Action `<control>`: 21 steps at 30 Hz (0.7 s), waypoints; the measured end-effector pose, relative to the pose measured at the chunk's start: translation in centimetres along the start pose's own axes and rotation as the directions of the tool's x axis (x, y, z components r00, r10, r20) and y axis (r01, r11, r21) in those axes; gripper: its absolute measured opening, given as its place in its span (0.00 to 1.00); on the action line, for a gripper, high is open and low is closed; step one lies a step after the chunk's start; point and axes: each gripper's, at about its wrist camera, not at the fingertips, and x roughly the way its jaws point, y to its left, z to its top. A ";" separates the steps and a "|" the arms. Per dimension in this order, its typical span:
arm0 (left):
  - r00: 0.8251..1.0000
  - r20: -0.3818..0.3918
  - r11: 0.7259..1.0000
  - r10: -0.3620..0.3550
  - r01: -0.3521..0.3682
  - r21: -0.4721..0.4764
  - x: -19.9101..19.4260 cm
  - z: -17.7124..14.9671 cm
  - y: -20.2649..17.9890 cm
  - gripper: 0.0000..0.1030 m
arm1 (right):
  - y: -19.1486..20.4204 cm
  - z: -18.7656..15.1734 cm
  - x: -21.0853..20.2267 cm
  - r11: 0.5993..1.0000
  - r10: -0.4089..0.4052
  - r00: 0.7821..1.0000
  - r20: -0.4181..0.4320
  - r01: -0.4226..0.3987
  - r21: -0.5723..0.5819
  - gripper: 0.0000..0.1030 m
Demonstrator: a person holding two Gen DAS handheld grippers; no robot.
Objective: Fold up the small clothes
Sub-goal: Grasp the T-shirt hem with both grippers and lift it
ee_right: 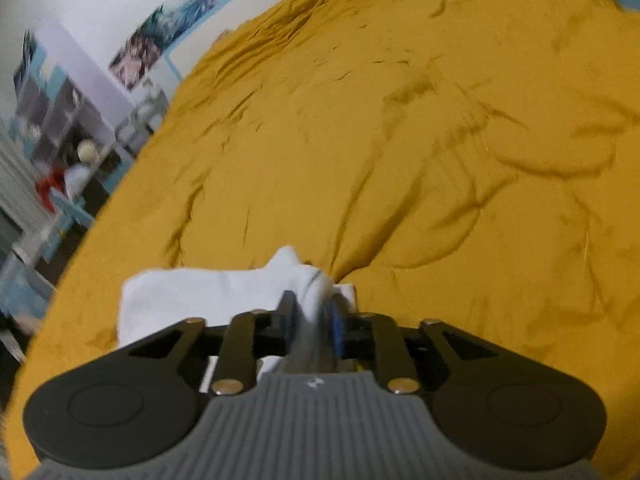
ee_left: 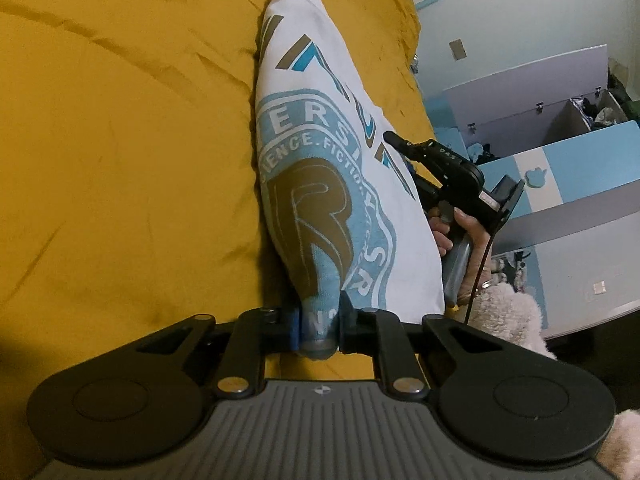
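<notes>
Both grippers are clamped on the white printed shirt point(ee_left: 320, 184): the left gripper point(ee_left: 320, 332) at lower centre, the right gripper point(ee_right: 312, 320) likewise, holding it stretched above the yellow bedspread point(ee_left: 120, 140), probably to lay a fold.

- Home bedroom: bed under rumpled mustard-yellow duvet point(ee_right: 400, 140)
- Posters point(ee_right: 160, 40) along white wall
- Blue-and-white kids' storage chest point(ee_left: 560, 152), lid up, clothes inside
- Cluttered cubby shelf point(ee_right: 52, 108) beside bed
</notes>
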 end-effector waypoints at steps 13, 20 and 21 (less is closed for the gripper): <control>0.997 -0.041 0.996 -0.060 0.057 -0.072 0.5 3.2 1.2 0.43 | -0.6 1.6 -0.6 0.996 0.091 0.975 -0.201 -0.091 0.012 0.66; 0.987 -0.114 0.990 -0.116 0.105 -0.099 3.7 4.7 1.2 0.52 | 0.0 1.5 2.7 0.963 0.264 0.939 -0.220 -0.244 0.113 0.81; 0.984 -0.119 0.986 -0.132 0.118 -0.116 4.1 5.0 1.5 0.53 | 0.1 1.4 3.2 0.963 0.264 0.938 -0.224 -0.243 0.115 0.81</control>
